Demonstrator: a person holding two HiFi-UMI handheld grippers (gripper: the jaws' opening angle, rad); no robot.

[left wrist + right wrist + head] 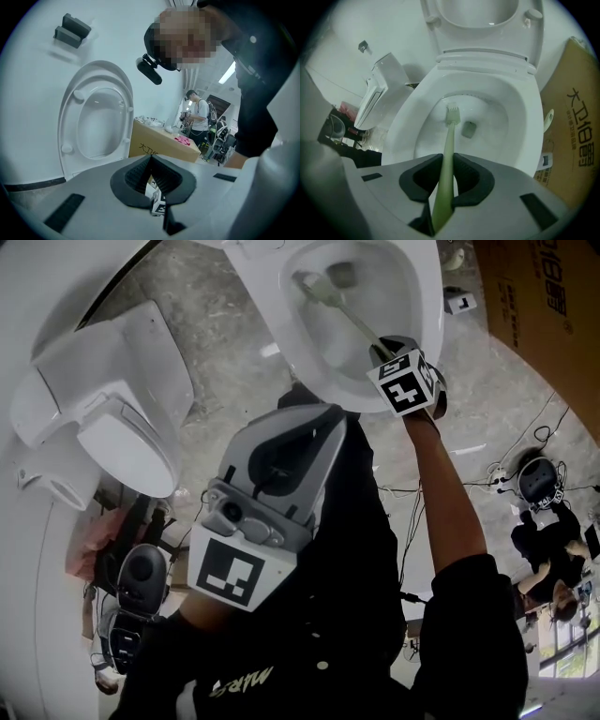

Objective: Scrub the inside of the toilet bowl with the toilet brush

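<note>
At the upper left of the head view a second toilet point(122, 418) stands with its lid down, taking no part in the job. Toward the lower centre, the left gripper point(317, 423) is held back against the person's dark clothing; in its own view the ribbed pads point(140, 174) are pressed together with nothing between them, and it faces the raised toilet seat point(96, 117), probably parked there to stay clear of the working arm. Further right, at the top of the head view, the toilet bowl point(427, 296) lies open under the right gripper point(380, 345), which reaches out over the near rim. In the right gripper view its jaws pinch the pale green handle of the toilet brush point(449, 140), which runs straight out along the jaw line, so the bristled head point(452, 114) reaches down onto the inner wall of the bowl point(525, 93), just left of the dark drain opening point(468, 129) at the bottom. Gripping the handle high up likely lets the bristles be swept round the porcelain while the tool stays above the rim. At the far right a cardboard box point(576, 140) stands close beside the toilet.
</note>
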